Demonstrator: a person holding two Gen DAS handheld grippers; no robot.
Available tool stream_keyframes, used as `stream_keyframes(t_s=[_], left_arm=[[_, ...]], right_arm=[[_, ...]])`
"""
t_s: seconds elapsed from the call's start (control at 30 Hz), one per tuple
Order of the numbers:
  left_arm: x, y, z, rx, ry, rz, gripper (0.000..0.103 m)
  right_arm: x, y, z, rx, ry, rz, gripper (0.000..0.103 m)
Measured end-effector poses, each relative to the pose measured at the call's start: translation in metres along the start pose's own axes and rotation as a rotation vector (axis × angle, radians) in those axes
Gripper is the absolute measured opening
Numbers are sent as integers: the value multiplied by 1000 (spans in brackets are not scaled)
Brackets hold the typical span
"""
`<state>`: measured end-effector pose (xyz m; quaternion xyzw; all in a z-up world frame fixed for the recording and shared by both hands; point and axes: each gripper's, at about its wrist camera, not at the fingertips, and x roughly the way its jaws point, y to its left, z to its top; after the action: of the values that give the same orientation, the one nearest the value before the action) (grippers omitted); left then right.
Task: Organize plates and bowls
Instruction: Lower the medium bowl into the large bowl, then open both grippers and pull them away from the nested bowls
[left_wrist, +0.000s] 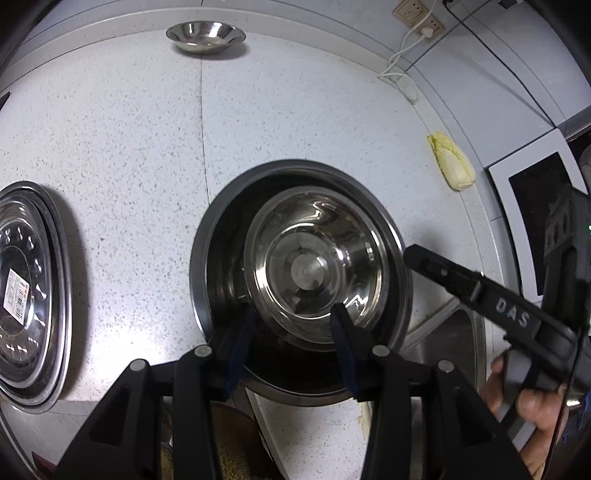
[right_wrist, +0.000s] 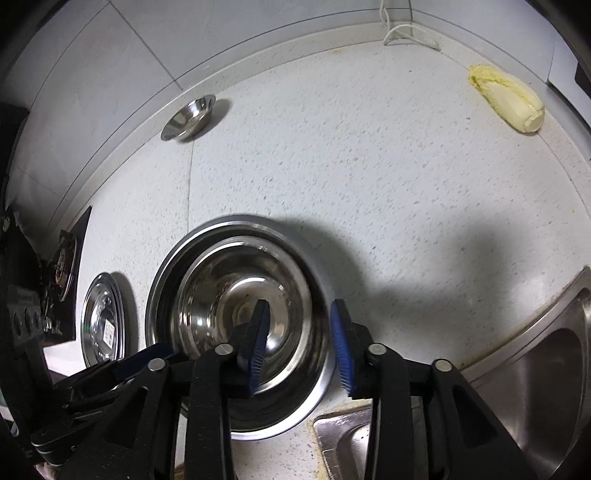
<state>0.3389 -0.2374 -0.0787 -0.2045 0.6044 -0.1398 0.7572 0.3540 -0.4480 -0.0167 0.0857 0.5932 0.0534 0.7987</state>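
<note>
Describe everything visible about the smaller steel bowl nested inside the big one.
The smaller shiny stainless-steel bowl is round, with a flat circular base, stepped mirror-like walls and a thin rolled rim. It sits upright inside the larger steel bowl, off-centre, towards that bowl's right side in the left wrist view. It looks empty, showing only reflections. The nested pair rests on the speckled white countertop beside the sink. Neither pair of tongs appears to grip it.

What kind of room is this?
Most likely a kitchen: a speckled countertop with a steel sink at its edge, nested steel bowls, and a cabbage.
</note>
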Motion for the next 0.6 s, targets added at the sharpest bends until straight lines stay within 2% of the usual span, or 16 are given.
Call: stream_keyframes(t_s=[0.2,0.3,0.6], left_arm=[[-17,18,18,-58,-24,-34,42],[-23,38,33,-112,-38,-35,45],[-29,88,96,-226,-76,-21,45]], right_arm=[[-2,-5,15,20,-11,-5,32],[-3,-3,24,22,-22,-2,38],[11,34,67,-18,-32,37,38]])
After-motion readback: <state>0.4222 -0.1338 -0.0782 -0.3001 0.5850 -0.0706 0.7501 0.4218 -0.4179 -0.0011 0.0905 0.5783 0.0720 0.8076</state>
